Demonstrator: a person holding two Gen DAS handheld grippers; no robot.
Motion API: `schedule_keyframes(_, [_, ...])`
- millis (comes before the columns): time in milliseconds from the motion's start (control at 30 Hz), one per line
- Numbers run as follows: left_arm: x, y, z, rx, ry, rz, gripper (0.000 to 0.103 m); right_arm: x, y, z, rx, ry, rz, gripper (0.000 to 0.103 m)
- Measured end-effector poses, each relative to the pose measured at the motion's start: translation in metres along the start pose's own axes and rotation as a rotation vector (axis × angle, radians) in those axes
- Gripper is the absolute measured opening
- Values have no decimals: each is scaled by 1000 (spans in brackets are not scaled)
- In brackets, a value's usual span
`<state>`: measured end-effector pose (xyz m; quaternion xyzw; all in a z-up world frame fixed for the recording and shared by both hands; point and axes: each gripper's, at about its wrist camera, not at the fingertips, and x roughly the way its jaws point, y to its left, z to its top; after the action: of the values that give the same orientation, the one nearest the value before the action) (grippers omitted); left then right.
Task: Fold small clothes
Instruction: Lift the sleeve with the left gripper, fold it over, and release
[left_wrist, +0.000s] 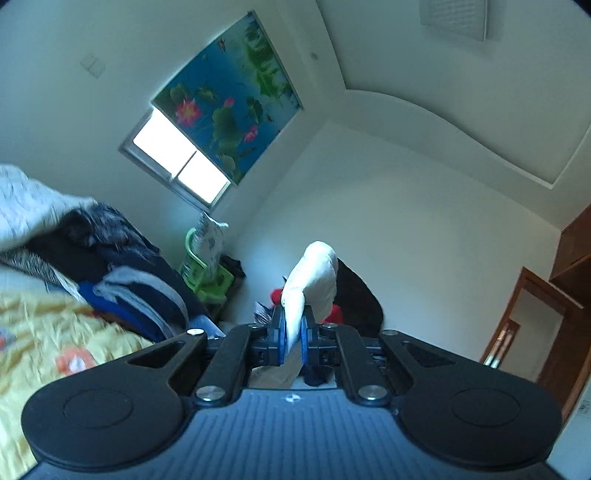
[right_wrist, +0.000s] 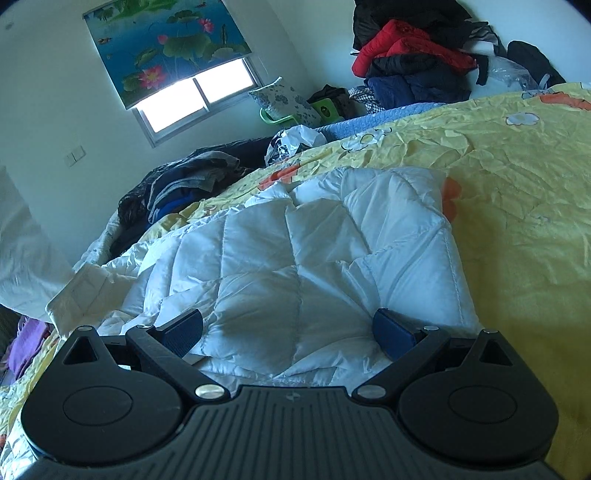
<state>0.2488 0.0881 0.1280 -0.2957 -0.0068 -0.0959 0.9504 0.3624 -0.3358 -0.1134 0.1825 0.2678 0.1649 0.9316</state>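
Yellow floral bedding (right_wrist: 517, 192) fills the right wrist view, with the white quilted jacket (right_wrist: 303, 258) spread across its centre. Low in frame, the right tool (right_wrist: 288, 332) gapes wide over it. The left tool (left_wrist: 293, 338) is clamped on a white fabric fold (left_wrist: 314, 280), centre frame.

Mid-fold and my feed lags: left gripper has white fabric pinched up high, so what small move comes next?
Probably carry the left gripper, shut on the white quilted jacket, across over the jacket's body on the yellow bedspread; the right gripper rests open on it.
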Motion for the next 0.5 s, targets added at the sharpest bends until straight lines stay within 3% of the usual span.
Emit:
schedule_keyframes(167, [-6, 8, 22, -15, -92, 97, 8, -1, -1, 0, 6, -6, 6, 99])
schedule_keyframes(267, [-10, 10, 31, -66, -144, 112, 8, -1, -1, 0, 7, -6, 6, 99])
schedule_keyframes(400, [-5, -18, 9, 2, -64, 1, 8, -1, -1, 0, 8, -6, 6, 100])
schedule_keyframes(500, [11, -56, -46, 127, 75, -133, 8, -1, -1, 0, 7, -6, 5, 100])
